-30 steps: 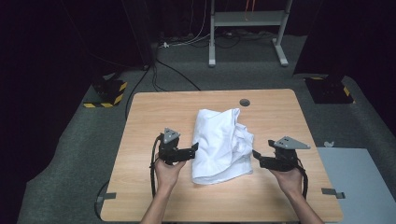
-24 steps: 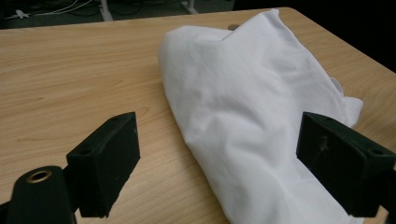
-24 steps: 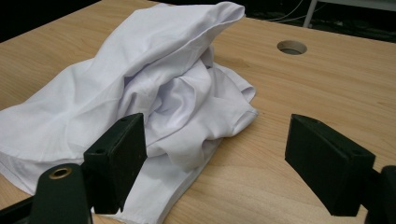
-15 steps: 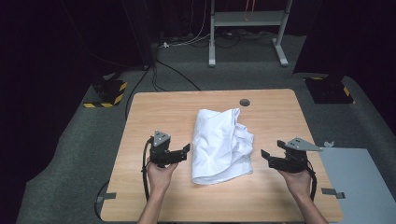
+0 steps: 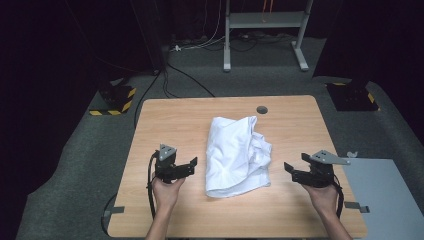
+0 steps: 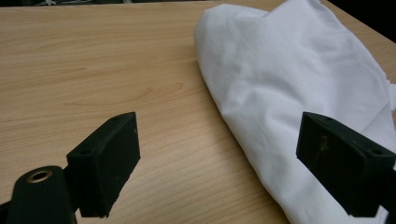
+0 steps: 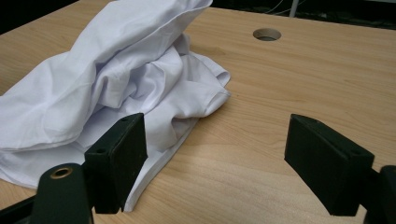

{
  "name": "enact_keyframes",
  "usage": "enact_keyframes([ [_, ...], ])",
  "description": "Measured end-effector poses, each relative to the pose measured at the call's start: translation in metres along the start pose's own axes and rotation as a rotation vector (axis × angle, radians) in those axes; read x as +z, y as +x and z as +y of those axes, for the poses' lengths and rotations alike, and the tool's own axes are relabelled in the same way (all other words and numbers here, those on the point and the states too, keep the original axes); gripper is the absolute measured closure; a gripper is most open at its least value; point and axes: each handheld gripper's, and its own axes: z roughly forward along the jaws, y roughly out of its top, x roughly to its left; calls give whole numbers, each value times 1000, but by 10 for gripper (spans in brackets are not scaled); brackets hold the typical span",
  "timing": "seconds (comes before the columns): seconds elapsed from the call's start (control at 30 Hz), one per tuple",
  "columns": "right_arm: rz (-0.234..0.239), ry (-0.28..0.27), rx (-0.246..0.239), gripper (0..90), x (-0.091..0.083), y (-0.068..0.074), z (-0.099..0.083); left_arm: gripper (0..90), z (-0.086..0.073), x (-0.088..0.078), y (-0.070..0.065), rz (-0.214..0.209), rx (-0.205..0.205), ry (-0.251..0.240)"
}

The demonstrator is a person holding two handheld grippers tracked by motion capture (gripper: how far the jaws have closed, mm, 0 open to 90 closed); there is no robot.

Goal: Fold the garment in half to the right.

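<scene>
My left gripper (image 5: pixel 192 165) and right gripper (image 5: pixel 288 169) both stand wide, holding nothing. The white cloth (image 5: pixel 235 155) lies crumpled and folded on the table (image 5: pixel 170 120), between them, untouched.

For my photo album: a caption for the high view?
Two open hand-held grippers, left and right, flank a crumpled white cloth on a wooden table.

black claws (image 5: pixel 194 163), grey three-cornered plates, trailing black cables
</scene>
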Motion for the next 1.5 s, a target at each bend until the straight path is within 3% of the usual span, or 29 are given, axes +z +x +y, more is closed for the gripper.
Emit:
enact_keyframes([
  [0.4,-24,37,7,210,9,-5,-11,136,-13,10,2,40,13,48],
  [0.6,-37,67,8,210,15,-7,-19,135,-19,14,5,44,0,66],
  [1.5,-92,174,-11,209,41,-13,-37,137,-31,41,7,134,37,168],
])
